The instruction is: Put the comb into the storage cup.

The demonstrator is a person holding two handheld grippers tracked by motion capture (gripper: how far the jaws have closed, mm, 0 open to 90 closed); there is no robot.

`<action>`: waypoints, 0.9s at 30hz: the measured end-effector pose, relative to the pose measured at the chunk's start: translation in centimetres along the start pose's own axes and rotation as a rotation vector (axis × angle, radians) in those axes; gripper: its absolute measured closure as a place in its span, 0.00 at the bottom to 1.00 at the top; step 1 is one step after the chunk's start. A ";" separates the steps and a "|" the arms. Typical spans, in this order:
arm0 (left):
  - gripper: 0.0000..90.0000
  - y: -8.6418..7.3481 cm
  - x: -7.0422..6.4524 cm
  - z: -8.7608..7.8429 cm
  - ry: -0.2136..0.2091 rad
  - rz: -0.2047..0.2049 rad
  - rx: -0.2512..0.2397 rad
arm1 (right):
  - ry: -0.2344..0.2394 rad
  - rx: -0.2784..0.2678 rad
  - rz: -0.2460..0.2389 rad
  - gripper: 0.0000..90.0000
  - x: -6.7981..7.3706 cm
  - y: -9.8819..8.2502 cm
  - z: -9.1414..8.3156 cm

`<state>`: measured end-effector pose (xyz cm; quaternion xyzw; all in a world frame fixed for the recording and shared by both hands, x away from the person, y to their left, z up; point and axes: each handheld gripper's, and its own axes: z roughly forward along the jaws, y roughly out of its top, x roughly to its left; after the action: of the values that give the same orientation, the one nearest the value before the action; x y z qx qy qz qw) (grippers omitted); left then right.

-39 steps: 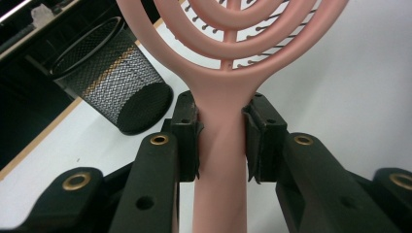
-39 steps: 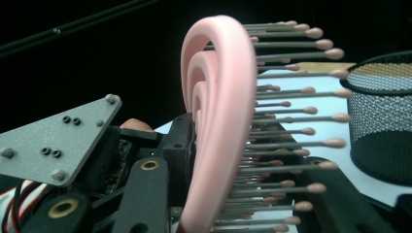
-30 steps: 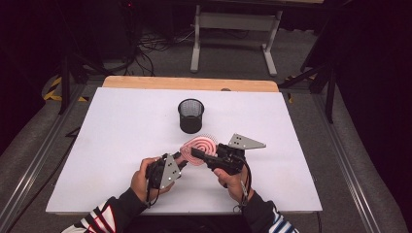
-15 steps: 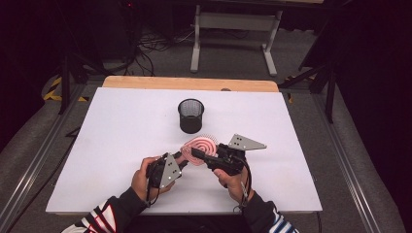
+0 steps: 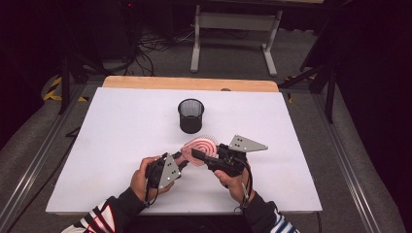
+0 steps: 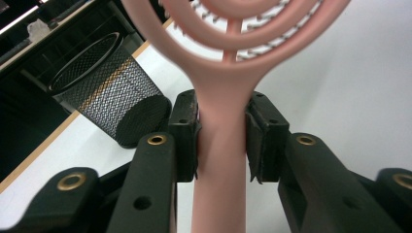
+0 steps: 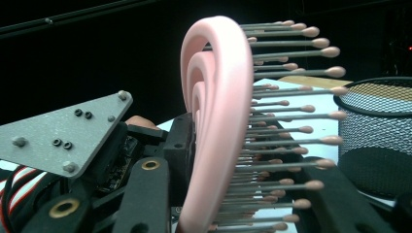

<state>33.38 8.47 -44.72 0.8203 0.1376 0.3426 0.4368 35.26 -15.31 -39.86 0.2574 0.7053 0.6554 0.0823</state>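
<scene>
The left gripper [image 5: 180, 159] sits in the lower middle of the high view, held in the person's left hand [image 5: 141, 177]. Its jaws have just been opening a little, and in the left gripper view the brush [image 6: 228, 97] handle stands between them: the left pad lies against it, while a thin gap seems to show at the right pad, so whether it is truly clenched I cannot tell. The right gripper [image 5: 197, 155], just right of it in the high view, is clamped on the pink head of the brush [image 5: 200, 145], its jaws closed across the spiral rings and the bristles, as the right gripper view shows [image 7: 218, 136]. The brush is held between the two grippers, just above the white table [image 5: 121, 126]. A black mesh cup [image 5: 190, 115] stands upright near the brush, higher in the frame, apart from it.
</scene>
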 end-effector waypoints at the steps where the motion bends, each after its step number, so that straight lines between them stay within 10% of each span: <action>1: 0.75 -0.1 0.1 0.0 0.000 -0.007 -0.003 | -0.001 -0.002 -0.001 0.70 0.0 0.0 -0.1; 27: 0.34 -1.7 1.6 0.1 -0.089 -0.090 0.014 | -0.041 -0.068 -0.029 0.70 0.0 1.6 -2.6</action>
<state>34.69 10.22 -45.45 0.8307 0.1570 0.2849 0.4518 34.52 -17.58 -38.02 0.2576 0.6845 0.6722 0.1152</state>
